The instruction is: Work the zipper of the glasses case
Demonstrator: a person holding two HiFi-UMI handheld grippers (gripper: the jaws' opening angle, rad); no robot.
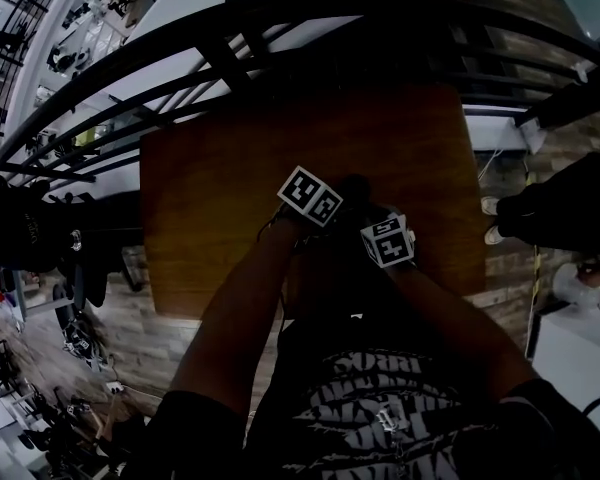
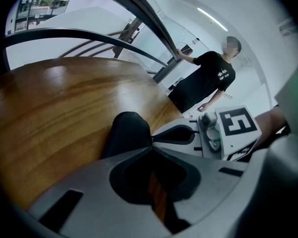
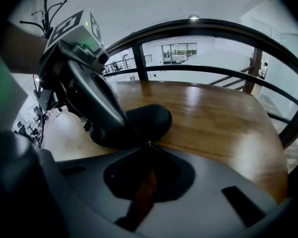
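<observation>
A black glasses case (image 1: 354,186) lies near the middle of the brown wooden table (image 1: 220,178). In the head view both grippers meet at it, the left gripper (image 1: 338,208) coming from the left and the right gripper (image 1: 366,216) from the right. The left gripper view has the case (image 2: 126,133) just beyond the left gripper (image 2: 151,144), which is shut on the case's near edge. Seen from the right gripper view, the right gripper (image 3: 148,145) is shut at the case (image 3: 146,120) rim, with a small shiny zipper pull (image 3: 148,143) at its tips.
A black curved railing (image 1: 280,28) runs round the table's far side. A person in a black shirt (image 2: 208,78) stands beyond the table's edge. Bare wood (image 3: 218,108) stretches out beyond the case. A dark trouser leg and pale shoes (image 1: 492,208) show at the right.
</observation>
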